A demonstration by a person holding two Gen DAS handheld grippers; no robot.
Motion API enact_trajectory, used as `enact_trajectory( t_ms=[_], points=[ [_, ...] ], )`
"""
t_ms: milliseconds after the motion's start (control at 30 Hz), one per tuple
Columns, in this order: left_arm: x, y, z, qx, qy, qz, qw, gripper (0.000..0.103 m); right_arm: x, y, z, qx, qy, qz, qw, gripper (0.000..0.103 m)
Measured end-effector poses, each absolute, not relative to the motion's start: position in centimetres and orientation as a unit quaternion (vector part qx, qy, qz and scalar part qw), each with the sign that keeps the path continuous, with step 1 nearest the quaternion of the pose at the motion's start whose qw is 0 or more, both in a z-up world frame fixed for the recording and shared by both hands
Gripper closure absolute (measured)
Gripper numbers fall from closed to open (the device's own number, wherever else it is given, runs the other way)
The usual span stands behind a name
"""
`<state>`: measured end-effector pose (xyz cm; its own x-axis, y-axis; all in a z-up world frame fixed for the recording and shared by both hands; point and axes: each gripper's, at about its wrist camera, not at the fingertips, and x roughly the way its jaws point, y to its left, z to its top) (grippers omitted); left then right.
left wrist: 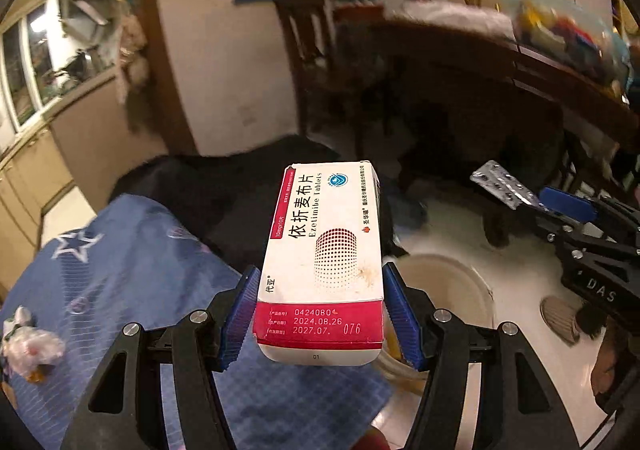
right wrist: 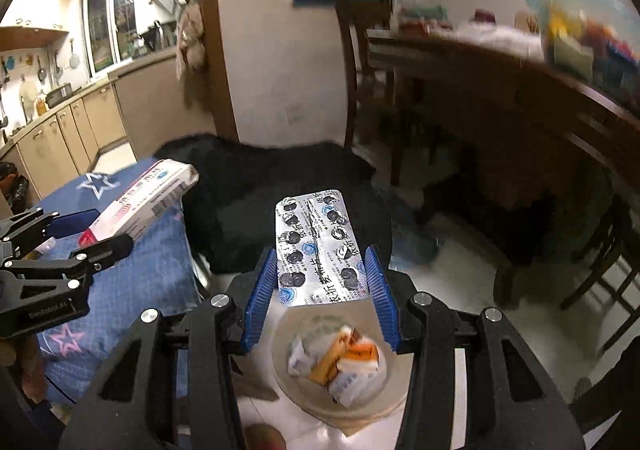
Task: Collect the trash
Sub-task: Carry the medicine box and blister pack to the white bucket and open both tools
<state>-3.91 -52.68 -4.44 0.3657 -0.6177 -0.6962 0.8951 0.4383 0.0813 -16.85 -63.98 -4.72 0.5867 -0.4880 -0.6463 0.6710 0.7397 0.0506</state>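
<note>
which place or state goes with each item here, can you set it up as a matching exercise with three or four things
Things:
1. white and red cardboard medicine box
2. silver foil blister pack
3. round beige waste bin
4. blue star-patterned cloth

Places or states:
A. on the floor, crumpled wrappers inside
B. clamped in the left gripper
C. spread out to the left of both grippers
D. clamped in the right gripper, pill pockets burst open

Pairs: 1-B, 2-D, 3-A, 4-C

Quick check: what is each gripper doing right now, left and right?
Left gripper: closed on a medicine box.
Right gripper: closed on a blister pack, above a bin with trash in it.
</note>
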Motion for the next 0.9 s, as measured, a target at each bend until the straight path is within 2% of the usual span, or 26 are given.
enact_trajectory(
  t_ms=[567,900],
  points=[
    [-4.8,-62.7,-17.1,0.325,0.429,-0.489,0.686,0.04,-17.6,-70.5,-14.2,0.234,0.423,-0.316,0.816,0.059],
    [-5.7,-64.6,-20.5,0.334,0.455,-0.49,0.665,0.039,-18.0,-72.1,-16.7,0.251,0.445,-0.316,0.799,0.058]
  ],
)
